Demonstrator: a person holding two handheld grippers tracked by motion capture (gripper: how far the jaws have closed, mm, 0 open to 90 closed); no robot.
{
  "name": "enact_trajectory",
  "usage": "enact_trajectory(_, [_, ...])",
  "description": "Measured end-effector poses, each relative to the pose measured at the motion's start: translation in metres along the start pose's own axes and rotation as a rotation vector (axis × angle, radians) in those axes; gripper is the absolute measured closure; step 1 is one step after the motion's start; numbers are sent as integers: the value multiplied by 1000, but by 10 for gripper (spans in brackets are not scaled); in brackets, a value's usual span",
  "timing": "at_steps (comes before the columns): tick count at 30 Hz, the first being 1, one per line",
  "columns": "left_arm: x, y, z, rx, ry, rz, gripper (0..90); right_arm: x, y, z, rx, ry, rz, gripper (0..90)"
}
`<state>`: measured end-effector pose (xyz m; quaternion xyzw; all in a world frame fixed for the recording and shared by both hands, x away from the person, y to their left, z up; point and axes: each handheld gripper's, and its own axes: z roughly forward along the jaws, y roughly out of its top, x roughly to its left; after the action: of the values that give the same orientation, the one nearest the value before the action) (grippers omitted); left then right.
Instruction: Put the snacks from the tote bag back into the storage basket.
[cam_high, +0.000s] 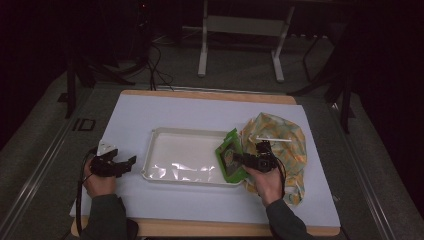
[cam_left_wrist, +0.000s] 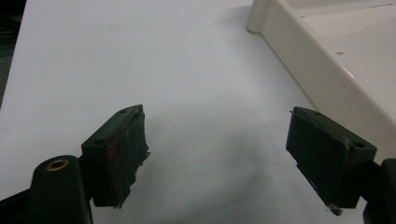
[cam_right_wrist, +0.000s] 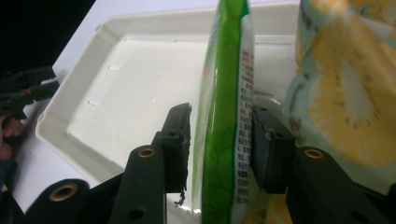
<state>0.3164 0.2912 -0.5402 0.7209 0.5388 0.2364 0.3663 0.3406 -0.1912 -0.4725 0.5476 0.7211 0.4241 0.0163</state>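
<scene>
White tabletop under dim light: from above, the right gripper (cam_high: 240, 161) props a green packet (cam_high: 228, 156) on the tray (cam_high: 165, 134) rim beside a yellow cloth bag (cam_high: 280, 137). Left gripper (cam_left_wrist: 215, 156): jaws spread, idle, waiting. Right gripper's own view: jaws loosened around the upright packet, likely releasing it into the tray.
</scene>
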Motion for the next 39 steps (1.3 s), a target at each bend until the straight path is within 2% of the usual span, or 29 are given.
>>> enact_trajectory(9, [0, 0, 0, -1, 1, 0, 207, 1, -10, -10, 41, -7, -33, 579])
enact_trajectory(19, [0, 0, 0, -2, 3, 0, 207, 1, -24, -16, 88, 16, -54, 573])
enact_trajectory(28, [0, 0, 0, -1, 3, 1, 207, 4, -30, -12, 127, 37, -72, 593])
enact_trajectory(39, [0, 0, 0, -1, 4, 1, 207, 4, -25, -19, 120, 23, -101, 612])
